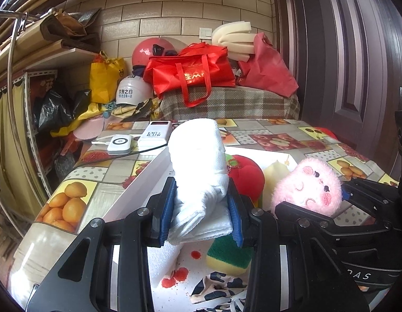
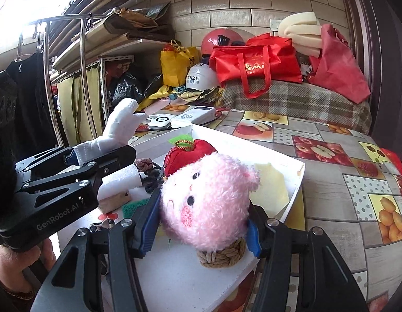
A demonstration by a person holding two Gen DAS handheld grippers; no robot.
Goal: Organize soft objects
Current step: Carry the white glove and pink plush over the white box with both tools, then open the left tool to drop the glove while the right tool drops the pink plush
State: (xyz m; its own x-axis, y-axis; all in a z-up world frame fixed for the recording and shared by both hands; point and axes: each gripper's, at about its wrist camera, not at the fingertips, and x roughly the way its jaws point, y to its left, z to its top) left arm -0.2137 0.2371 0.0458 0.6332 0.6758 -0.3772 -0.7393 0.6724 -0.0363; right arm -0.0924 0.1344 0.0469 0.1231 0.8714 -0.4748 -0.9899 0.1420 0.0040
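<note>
The left gripper (image 1: 201,208) is pinching a rolled white towel (image 1: 198,156), its blue pads (image 1: 166,208) pressed into the lower end so that the roll stands up and leans away above the white tray (image 1: 138,184). In the right wrist view the same towel (image 2: 118,127) pokes up past the tray's left edge. The right gripper (image 2: 201,223) is clamped on a pink plush pig (image 2: 208,197), pads against both sides of its head, and the pig's woven rope base (image 2: 221,254) is over the near end of the tray. Inside the tray lie a red plush apple (image 2: 190,153) toward the far end, a pale yellow foam piece (image 2: 271,189) by the right wall, and a green and yellow sponge (image 1: 229,254) near the front. The tray sits on a table covered with a fruit-print cloth (image 2: 330,156); two white power banks (image 1: 138,137) lie near the table's far left corner
</note>
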